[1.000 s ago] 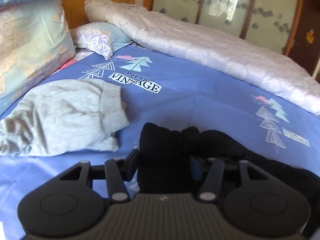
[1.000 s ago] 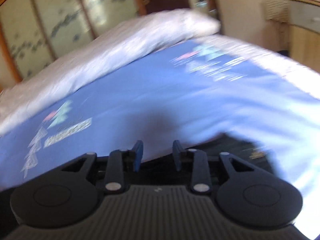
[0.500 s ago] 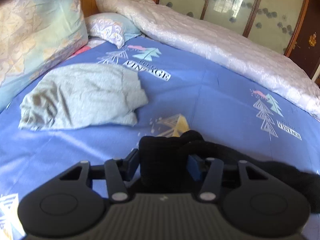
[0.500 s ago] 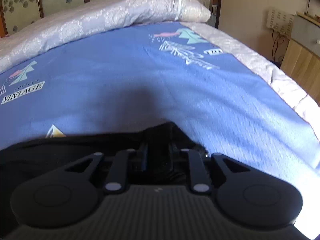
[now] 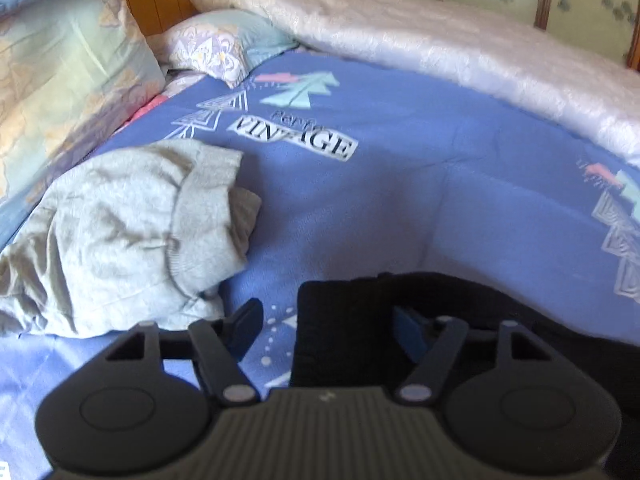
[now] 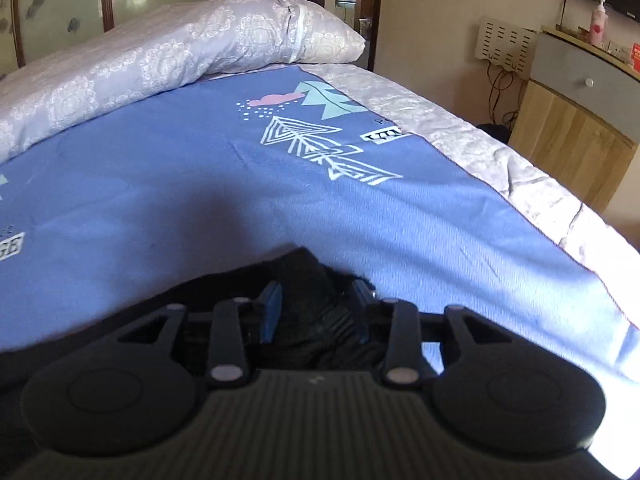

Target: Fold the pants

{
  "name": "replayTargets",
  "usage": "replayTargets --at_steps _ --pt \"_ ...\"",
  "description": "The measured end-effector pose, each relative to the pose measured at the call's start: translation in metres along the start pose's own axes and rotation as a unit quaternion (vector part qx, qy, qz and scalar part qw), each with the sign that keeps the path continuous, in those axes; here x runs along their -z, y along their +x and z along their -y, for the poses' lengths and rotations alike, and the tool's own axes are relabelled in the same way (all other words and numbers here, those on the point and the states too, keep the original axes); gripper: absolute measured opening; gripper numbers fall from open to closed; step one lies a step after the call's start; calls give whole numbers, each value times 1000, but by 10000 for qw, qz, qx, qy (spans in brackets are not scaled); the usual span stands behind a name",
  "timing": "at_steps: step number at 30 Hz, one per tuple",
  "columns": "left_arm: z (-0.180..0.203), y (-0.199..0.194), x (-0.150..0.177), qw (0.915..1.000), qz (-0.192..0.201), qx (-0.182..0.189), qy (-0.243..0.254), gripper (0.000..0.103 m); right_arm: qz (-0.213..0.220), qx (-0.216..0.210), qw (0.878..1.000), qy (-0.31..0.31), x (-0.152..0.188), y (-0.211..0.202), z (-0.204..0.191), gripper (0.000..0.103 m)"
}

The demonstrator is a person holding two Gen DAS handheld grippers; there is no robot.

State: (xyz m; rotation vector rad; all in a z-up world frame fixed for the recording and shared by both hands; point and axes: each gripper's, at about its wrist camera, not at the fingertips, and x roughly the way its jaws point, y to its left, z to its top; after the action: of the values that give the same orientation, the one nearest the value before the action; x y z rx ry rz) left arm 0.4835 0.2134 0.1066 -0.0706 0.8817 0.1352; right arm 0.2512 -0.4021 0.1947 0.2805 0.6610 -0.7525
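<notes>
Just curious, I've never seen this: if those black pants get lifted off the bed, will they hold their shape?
Probably not. The black pants bunch softly between the right gripper, so they would likely droop. They look thick, perhaps slightly heavy.

The black pants [image 5: 344, 320] run under the body of the left hand-held gripper [image 5: 326, 326] and off the right and lower edges of the left wrist view, so their full outline is hidden. In the right wrist view the pants [image 6: 312, 304] bunch between the fingers of the right hand-held gripper [image 6: 316, 308], whose body covers the rest of the cloth; whether the pads actually press it cannot be told. Ahead and left of the left hand-held gripper, the grey garment [image 5: 120, 232] is cut by the left edge. The lettering on the blue bed sheet [image 6: 160, 184], far ahead and right of the right hand-held gripper, is too small to read.
</notes>
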Motion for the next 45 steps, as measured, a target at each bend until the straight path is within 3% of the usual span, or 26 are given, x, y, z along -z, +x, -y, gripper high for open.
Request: replayTargets --at_steps 4,6,8,9,11,12,16,19,23,26,31,34,37,38,39,40,41,43,44,45 --pt "-37 -57 12 9989 178 425 77 82 53 -343 9990 282 7 -51 32 45" --pt "-56 -85 21 9974 220 641 242 94 74 -599 9971 464 14 -82 52 46" --pt "-68 -102 32 9954 17 745 599 101 11 -847 9940 691 26 -115 74 50" --pt "-71 -104 37 9931 -278 783 831 102 -31 -1016 9915 816 34 -130 85 52" --pt "-72 -99 48 9860 -907 693 1217 101 -114 -1247 9864 1067 52 -158 104 53" --pt "-72 -100 52 9858 -963 577 1249 97 -186 -1312 9847 1129 62 -169 111 53" --pt "-71 -121 45 9915 -673 803 771 93 -344 -1454 9823 1133 97 -206 116 53" --pt "-67 -138 35 9924 -514 997 507 94 -525 -1912 9715 1301 110 -217 102 55" --pt "-65 -154 23 9905 -359 1245 449 96 -769 -2872 9496 995 102 -219 28 55" --pt "-72 -157 13 9916 -221 1251 239 96 -856 -3750 9230 22 93 -229 -82 55" --pt "-110 -167 19 9872 -14 1575 -231 96 -1306 -5057 8453 -1127 110 -240 -269 53" --pt "-149 -178 47 9807 191 1874 -527 98 -1622 -5332 8110 -1780 135 -240 -361 53" --pt "-188 -178 86 9752 213 2060 -779 99 -2514 -5626 7647 -1883 164 -228 -425 53" --pt "-199 -176 100 9735 180 2106 -871 99 -2700 -5608 7586 -1928 171 -222 -445 52" --pt "-208 -173 112 9717 121 2142 -991 99 -2675 -5489 7656 -2025 173 -215 -466 51" --pt "-214 -168 123 9692 36 2185 -1139 98 -2531 -5291 7827 -2082 170 -206 -491 50" --pt "-219 -164 132 9660 -45 2232 -1305 97 -2237 -5064 8062 -2085 159 -194 -515 49" --pt "-224 -159 146 9600 -109 2326 -1558 97 -1380 -4475 8649 -1807 124 -177 -541 48" --pt "-224 -159 152 9574 -127 2393 -1610 97 -1202 -4348 8820 -1363 103 -171 -543 48" --pt "-223 -158 156 9557 -130 2459 -1613 97 -1323 -4524 8773 -909 87 -167 -539 49"
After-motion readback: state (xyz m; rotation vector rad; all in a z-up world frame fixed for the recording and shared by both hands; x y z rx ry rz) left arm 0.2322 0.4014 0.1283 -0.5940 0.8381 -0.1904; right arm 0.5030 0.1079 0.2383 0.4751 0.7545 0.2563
